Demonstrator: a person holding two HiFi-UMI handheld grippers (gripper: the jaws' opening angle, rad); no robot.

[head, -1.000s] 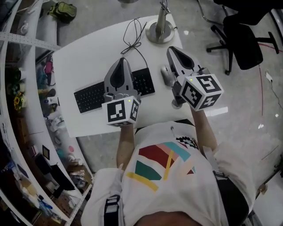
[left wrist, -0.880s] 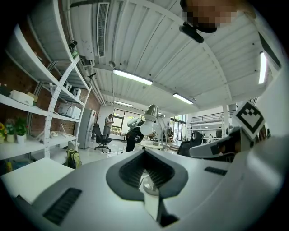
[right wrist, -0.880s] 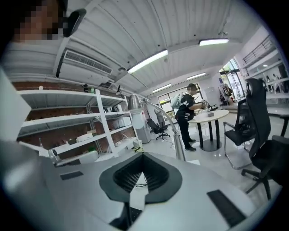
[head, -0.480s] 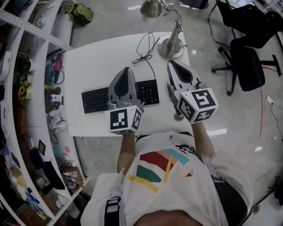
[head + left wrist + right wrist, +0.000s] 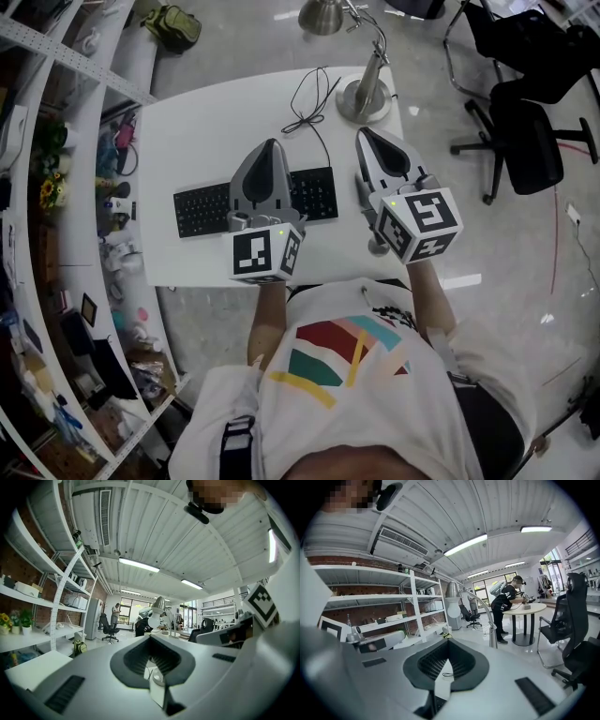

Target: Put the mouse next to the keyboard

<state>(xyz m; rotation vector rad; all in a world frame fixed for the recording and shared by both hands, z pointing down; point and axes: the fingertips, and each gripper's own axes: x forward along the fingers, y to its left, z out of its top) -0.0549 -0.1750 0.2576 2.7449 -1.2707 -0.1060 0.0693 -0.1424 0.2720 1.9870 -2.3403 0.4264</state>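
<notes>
A black keyboard point(image 5: 202, 210) lies across the middle of the white table point(image 5: 206, 131). My left gripper point(image 5: 272, 145) hangs above the keyboard's right half, shut and empty, and hides part of it. Just off the keyboard's right end, only a sliver of the grey mouse point(image 5: 360, 193) shows beside my right gripper point(image 5: 364, 134), which is over it, shut and empty. In the left gripper view the left gripper point(image 5: 151, 639) has its jaws together, with nothing between them. The right gripper view shows the right gripper point(image 5: 447, 641) likewise closed and empty.
A metal desk lamp point(image 5: 365, 97) stands at the table's far right corner, with a black cable point(image 5: 305, 101) looped on the table beside it. Shelves point(image 5: 56, 187) run along the left. A black office chair point(image 5: 527, 141) stands to the right and a green bag point(image 5: 173, 26) lies on the floor.
The head view has shifted, so the table sits a little lower in the frame. The mouse, plain a second ago, is now mostly hidden behind the right gripper. Both grippers stay shut.
</notes>
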